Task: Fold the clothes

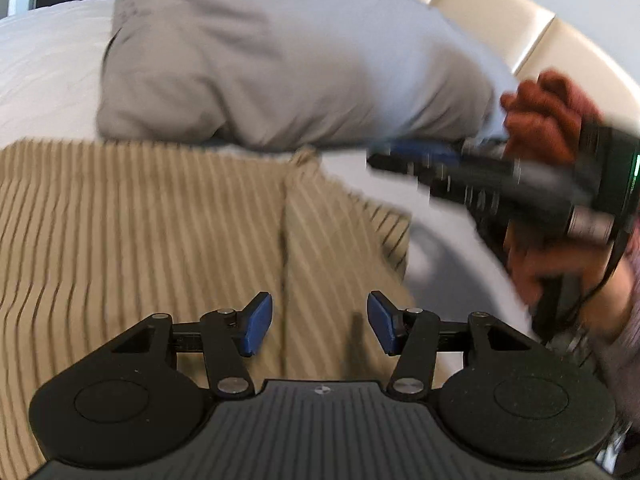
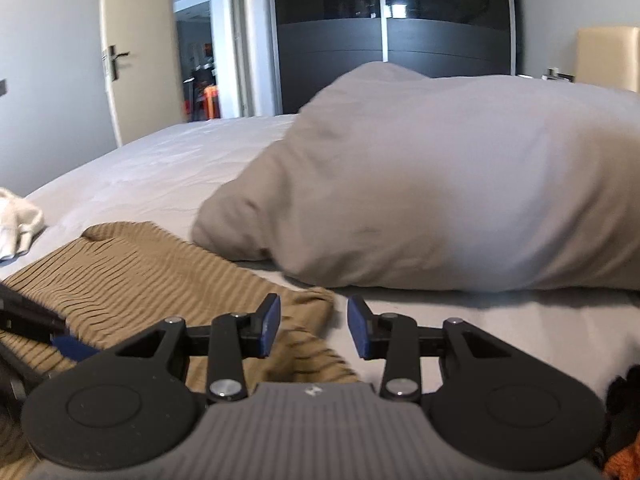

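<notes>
- A tan ribbed garment (image 1: 140, 220) lies flat on the white bed sheet (image 1: 44, 76), with a fold line running down it towards the camera in the left wrist view.
- The left gripper (image 1: 320, 322) hangs just above the garment, over the fold line near the cloth's right edge.
- Its two blue-padded fingers (image 1: 258, 322) stand spread, with nothing pinched between them; the ribbed cloth shows through the gap below.
- The right gripper (image 2: 313, 326) hangs over a corner of the same garment (image 2: 132, 276), where the cloth ends in a small bunched tip on the sheet (image 2: 160, 168).
- Its fingers (image 2: 270, 326) are also spread apart and pinch nothing; the garment's edge and bare sheet lie under the gap.
- In the left wrist view the right gripper (image 1: 400, 156) shows blurred at the right side, held by a hand in a rust-coloured glove (image 1: 548, 116), its tips close to the bottom edge of the pillow.
- A large grey pillow (image 1: 280, 60) rests on the bed just behind the garment, its near edge beside the cloth's far edge.
- A white crumpled cloth (image 2: 16, 224) lies on the sheet at the left in the right wrist view, apart from the tan garment.
- Behind the bed stand a dark wardrobe (image 2: 392, 28) and an open cream door (image 2: 136, 40).
- A padded cream headboard (image 1: 500, 16) shows beyond the pillow in the left wrist view.
</notes>
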Motion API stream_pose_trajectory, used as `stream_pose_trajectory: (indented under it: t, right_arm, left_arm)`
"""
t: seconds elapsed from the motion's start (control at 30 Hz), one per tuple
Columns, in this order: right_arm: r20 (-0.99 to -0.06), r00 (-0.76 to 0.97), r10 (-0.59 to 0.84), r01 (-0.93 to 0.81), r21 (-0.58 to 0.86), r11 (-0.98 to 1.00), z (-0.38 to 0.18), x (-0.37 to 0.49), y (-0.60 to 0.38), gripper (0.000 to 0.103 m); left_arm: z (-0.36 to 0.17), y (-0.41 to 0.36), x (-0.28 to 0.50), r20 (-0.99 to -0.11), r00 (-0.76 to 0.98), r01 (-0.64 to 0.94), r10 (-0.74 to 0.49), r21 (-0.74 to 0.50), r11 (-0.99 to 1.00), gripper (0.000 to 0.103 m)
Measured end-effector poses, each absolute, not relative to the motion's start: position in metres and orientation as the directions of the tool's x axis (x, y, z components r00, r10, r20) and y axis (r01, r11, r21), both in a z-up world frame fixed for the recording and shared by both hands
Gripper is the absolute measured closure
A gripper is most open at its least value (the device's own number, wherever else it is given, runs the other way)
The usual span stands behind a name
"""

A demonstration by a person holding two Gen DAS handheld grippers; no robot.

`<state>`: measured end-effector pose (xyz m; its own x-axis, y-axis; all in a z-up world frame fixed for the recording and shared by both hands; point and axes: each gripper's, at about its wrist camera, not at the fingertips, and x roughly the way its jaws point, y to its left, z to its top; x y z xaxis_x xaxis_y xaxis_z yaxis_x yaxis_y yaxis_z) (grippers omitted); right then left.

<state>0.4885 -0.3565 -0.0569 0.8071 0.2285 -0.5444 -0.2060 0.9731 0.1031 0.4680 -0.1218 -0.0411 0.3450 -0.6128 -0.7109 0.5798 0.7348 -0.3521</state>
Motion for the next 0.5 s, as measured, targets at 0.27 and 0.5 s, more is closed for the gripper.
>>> stream_pose_trajectory:
  t: [0.27,0.5]
  right_arm:
    - [-0.677,0.682,0.275,-0.259,0.128,0.957,-0.049,0.496,-0.298,0.044]
    - [-0.813,0.576,0.086,-0.208,-0.044,0.977,-0.056,0.501,-0.271,0.095]
  left_arm:
    - [-0.05,-0.129,0.436,-0.726,0.339,0.635,-0.599,-0.293,0.715,0.096]
    - [-0.033,-0.149,0.4,-0.638,0.353,0.756,-0.685,-0.237,0.61,0.098]
